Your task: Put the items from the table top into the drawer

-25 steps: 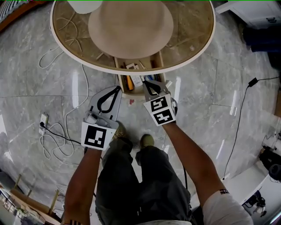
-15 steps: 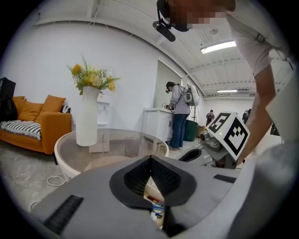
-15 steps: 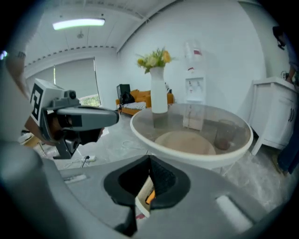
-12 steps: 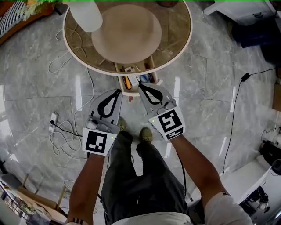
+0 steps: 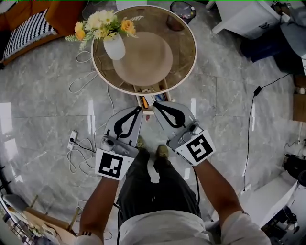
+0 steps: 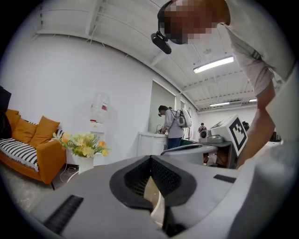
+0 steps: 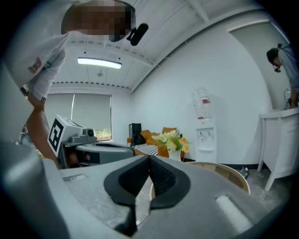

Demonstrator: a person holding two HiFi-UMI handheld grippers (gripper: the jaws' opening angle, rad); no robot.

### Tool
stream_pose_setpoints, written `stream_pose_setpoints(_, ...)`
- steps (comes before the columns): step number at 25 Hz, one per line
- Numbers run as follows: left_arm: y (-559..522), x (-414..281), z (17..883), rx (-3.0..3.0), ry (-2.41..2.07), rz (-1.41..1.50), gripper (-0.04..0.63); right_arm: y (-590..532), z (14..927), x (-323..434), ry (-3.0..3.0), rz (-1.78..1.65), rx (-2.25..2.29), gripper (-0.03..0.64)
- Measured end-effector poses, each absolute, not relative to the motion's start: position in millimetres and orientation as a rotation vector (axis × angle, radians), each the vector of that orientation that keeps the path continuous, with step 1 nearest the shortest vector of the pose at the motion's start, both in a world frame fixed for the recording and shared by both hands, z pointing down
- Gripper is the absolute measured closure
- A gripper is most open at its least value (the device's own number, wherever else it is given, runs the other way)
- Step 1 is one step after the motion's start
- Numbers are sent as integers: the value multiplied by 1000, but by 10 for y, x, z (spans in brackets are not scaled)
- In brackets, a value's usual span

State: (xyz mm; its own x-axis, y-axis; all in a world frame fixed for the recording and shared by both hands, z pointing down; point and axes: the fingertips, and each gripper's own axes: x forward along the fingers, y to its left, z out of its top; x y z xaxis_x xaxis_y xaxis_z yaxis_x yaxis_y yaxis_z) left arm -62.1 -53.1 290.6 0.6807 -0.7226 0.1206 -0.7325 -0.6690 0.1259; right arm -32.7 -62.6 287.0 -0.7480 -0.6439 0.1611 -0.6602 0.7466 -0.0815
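Note:
The round glass-topped table carries a beige round mat and a white vase of yellow flowers. Under its near edge the wooden drawer stands open, with several small items inside. My left gripper and right gripper hang side by side, high above the floor and just in front of the drawer. Both point level toward the table. Both are shut with nothing between the pads, as the left gripper view and the right gripper view show. The flowers lie ahead.
White cables and a power strip lie on the marble floor at the left, and a black cable runs at the right. An orange sofa, a water dispenser, white cabinets and a bin ring the table. A person stands at a counter.
Both grippers have risen well above the drawer and levelled out. The table now looks smaller and farther below, and the vase of flowers has come fully into view.

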Motion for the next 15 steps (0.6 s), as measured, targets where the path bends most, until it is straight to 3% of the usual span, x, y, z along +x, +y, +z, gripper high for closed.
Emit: stream_pose_setpoints(15,-211,-484,1377,2831,-1095,-28,595,-218,1298,-219,-2957,29,1099,617)
